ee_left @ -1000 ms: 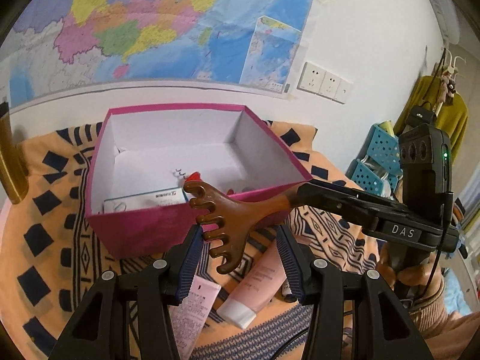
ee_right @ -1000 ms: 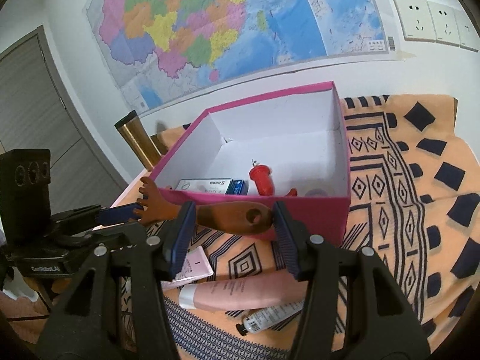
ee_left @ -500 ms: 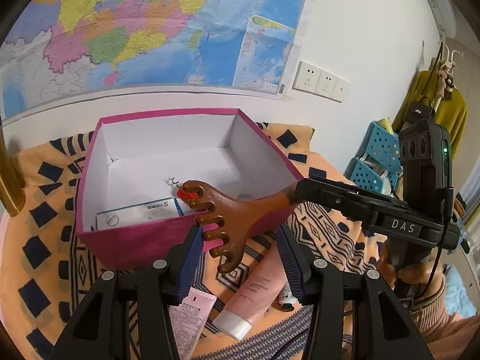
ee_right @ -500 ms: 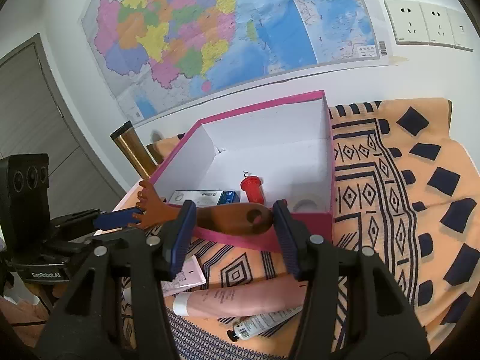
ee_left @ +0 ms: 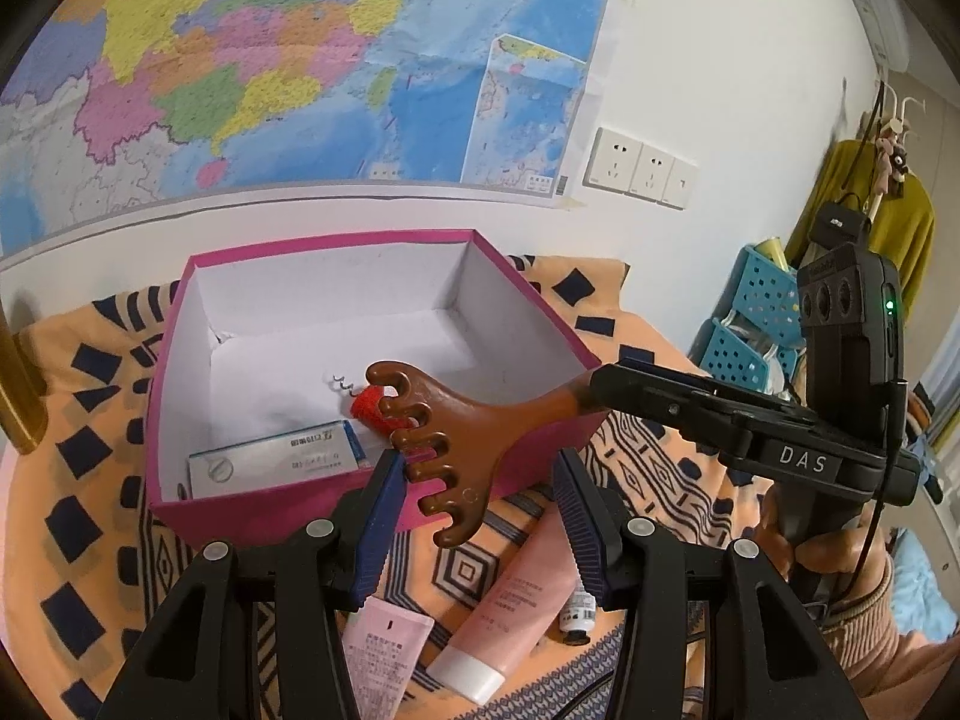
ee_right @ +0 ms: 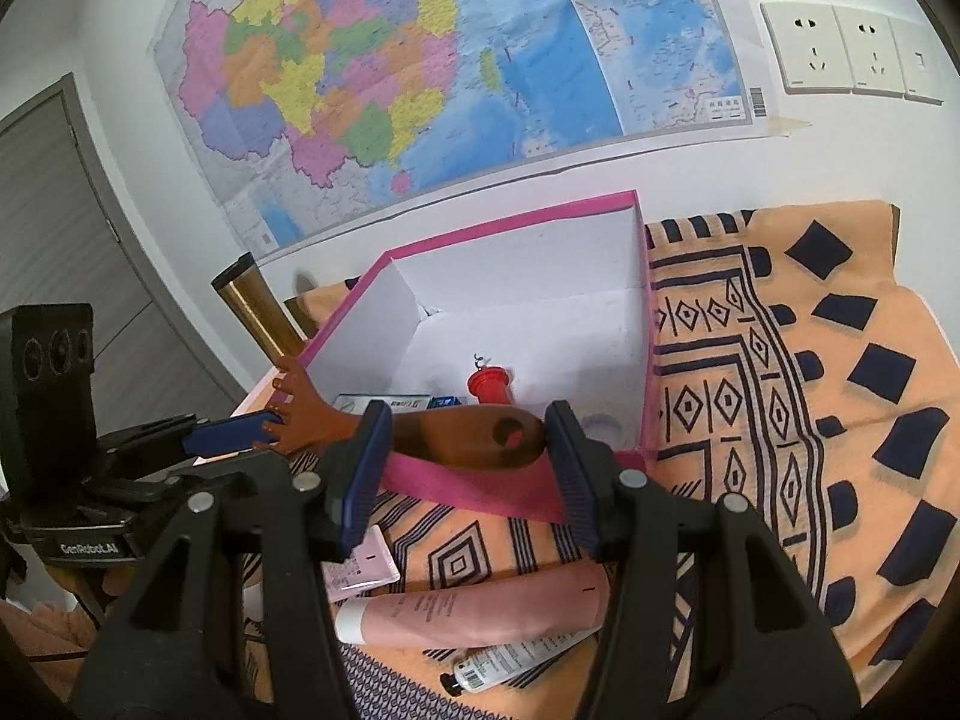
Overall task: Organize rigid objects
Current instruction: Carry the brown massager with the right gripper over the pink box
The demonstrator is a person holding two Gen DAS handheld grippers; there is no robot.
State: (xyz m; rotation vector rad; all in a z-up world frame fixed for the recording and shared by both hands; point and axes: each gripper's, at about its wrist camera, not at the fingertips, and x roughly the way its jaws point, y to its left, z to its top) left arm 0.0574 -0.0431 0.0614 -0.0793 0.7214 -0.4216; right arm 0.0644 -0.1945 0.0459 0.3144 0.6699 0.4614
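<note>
A brown wooden massage comb (ee_left: 462, 438) hangs over the front rim of the pink box (ee_left: 336, 238). My right gripper (ee_right: 465, 450) is shut on its handle (ee_right: 468, 435), reaching in from the right as the right gripper (ee_left: 606, 387) in the left wrist view. The toothed head sits between the fingers of my left gripper (ee_left: 477, 468). Its teeth lie against the left pad, and a gap shows at the other pad. In the box are a red corkscrew (ee_right: 489, 387) and a white-and-blue carton (ee_left: 276, 459).
On the orange patterned cloth (ee_right: 810, 360) before the box lie a pink tube (ee_right: 474, 609), a pink sachet (ee_left: 384, 648) and a small white tube (ee_right: 516, 660). A gold cylinder (ee_right: 252, 312) stands left of the box. Blue baskets (ee_left: 750, 324) are at the right.
Both grippers and the comb have crept slightly up and toward the box. The comb's head now hangs over the box opening instead of its front wall. Neither opening has changed.
</note>
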